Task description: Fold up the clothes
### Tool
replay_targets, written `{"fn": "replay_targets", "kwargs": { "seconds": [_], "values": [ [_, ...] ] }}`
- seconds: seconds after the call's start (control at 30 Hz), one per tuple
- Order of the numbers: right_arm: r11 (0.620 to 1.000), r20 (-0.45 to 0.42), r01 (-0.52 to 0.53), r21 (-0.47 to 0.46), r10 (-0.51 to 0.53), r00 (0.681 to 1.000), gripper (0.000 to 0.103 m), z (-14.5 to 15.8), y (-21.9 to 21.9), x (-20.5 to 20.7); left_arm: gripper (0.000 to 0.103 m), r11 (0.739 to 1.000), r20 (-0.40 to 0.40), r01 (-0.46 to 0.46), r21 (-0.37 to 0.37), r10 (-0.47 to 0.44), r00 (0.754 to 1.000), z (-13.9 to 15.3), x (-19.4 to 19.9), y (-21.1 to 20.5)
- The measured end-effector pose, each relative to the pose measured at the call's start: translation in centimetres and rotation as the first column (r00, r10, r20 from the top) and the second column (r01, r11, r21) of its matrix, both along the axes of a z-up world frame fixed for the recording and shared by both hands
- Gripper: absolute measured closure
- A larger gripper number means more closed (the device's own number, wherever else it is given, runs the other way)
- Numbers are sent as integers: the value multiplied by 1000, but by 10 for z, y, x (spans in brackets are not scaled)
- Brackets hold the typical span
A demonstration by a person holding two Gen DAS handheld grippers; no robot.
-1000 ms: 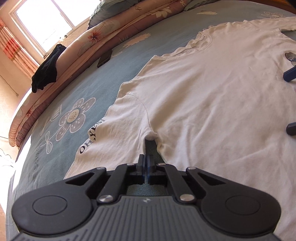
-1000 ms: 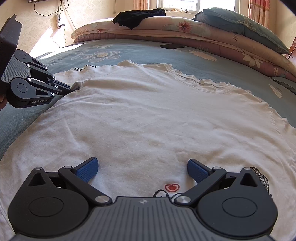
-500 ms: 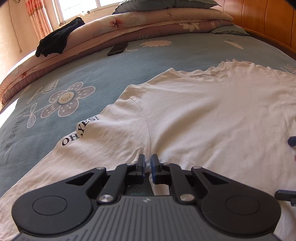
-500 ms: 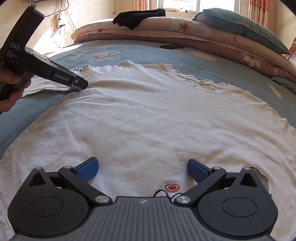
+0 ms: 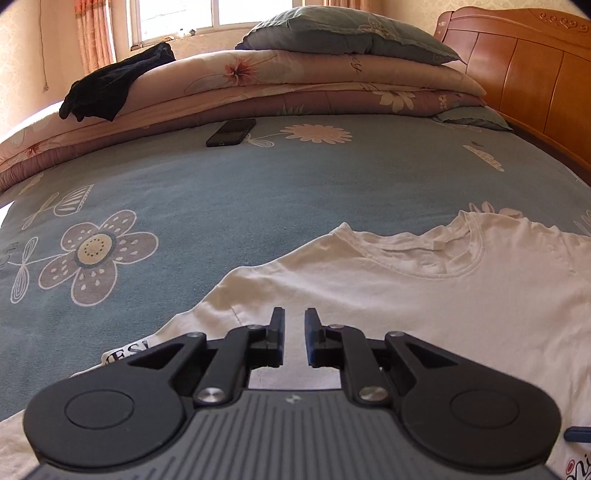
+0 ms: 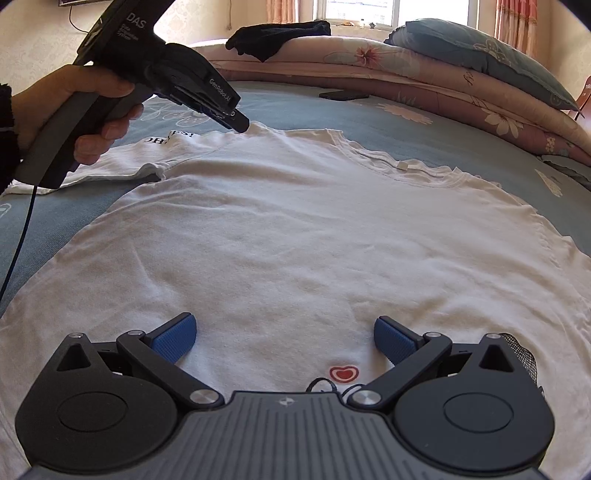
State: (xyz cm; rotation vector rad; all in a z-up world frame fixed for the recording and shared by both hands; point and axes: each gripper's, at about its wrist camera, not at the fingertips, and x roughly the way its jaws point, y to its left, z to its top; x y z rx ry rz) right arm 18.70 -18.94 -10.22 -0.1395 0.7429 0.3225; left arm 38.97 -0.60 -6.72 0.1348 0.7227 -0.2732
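- A white shirt [image 6: 295, 229] lies flat on the bed [image 5: 258, 192], neck hole toward the quilts, its body spread over the near half of the bedspread.
- 1 sleeve [image 6: 122, 162] with black lettering lies out flat toward the bed's left edge.
- A small red heart print [image 6: 344, 373] shows on the shirt near its near edge.
- The left gripper [image 5: 294, 325] hangs over the shirt's shoulder, jaws opening with a narrow gap and no cloth pinched between them; a hand [image 6: 85, 110] holds its handle.
- The right gripper [image 6: 284, 332] sits low over the shirt near the heart, its 2 blue pads [image 6: 173, 338] spread wide with only flat cloth beneath.
- A phone [image 5: 231, 132] lies on the bedspread near the far edge, just before the folded quilts [image 5: 295, 85].
- A black garment [image 5: 114, 86] is draped on the quilts' left end, and a pillow [image 5: 347, 33] tops them beside the wooden headboard [image 5: 524, 66].
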Motion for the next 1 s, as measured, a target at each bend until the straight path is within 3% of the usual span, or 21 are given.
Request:
{"fn": "replay_targets", "kwargs": {
  "seconds": [0.2,0.27,0.33,0.37,0.5,0.6,0.67,0.7,0.73,0.83,0.87,0.9,1.0],
  "values": [
    [1000,0,-6,1,6,1000,0,0,-1,0,90,991,-41,-135,-22,134,990,-27,51,21],
    [1000,-2,-8,1,8,1000,0,1,-2,0,90,980,-55,-176,-87,172,984,-22,55,34],
    [1000,-2,-8,2,8,1000,0,1,-2,0,91,974,-23,-209,-85,208,978,-12,52,36],
    [1000,-1,-8,1,8,1000,0,1,-2,0,86,974,-5,-211,-83,212,977,-8,49,35],
    [1000,0,-5,1,5,1000,0,1,0,-1,81,978,-33,-106,-181,102,994,1,42,29],
    [1000,2,-3,0,3,1000,0,0,0,0,72,980,-93,-61,-191,44,995,-9,48,20],
    [1000,2,-3,1,3,1000,0,0,0,0,72,983,-123,-116,-141,99,987,-16,54,20],
    [1000,2,-3,1,3,1000,0,0,0,0,80,978,-112,-167,-128,153,982,-13,55,26],
    [1000,1,-3,1,3,1000,0,0,0,0,79,969,-101,-217,-116,206,973,-10,56,33],
    [1000,0,-4,0,4,1000,0,0,0,0,71,929,-11,-317,-190,321,947,15,41,66],
    [1000,-2,-3,0,3,1000,0,1,0,0,61,924,-8,-314,-217,320,948,22,37,78],
    [1000,-5,-3,0,3,1000,0,1,0,0,58,921,-32,-311,-235,313,949,26,35,89],
    [1000,-8,2,-2,-2,1000,0,1,0,-1,58,920,-102,-309,-243,292,951,22,26,107]
  ]
}}
